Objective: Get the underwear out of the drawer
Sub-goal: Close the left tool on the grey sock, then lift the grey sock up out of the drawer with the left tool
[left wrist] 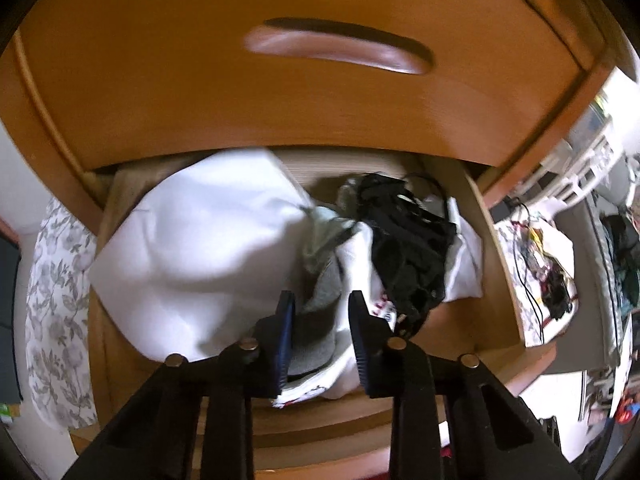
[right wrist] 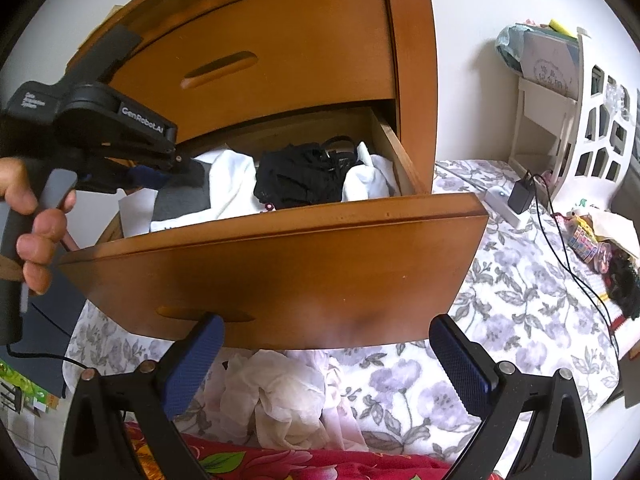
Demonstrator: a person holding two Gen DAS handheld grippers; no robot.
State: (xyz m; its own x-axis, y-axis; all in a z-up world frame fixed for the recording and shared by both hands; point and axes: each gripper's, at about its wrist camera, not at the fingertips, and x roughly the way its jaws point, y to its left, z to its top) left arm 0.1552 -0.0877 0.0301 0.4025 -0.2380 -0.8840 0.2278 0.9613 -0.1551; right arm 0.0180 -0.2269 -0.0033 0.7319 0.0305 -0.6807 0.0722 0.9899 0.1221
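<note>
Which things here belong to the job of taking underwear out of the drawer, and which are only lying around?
Belongs to the job:
- open drawer
- black lace underwear
- grey garment between the left hand-held gripper fingers

Just lying about:
- charger
- flowered bedsheet
- white shelf

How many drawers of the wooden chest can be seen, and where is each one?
2. The closed upper drawer sits above; the open lower drawer is pulled out, holding clothes. Further drawers below may be hidden.
</note>
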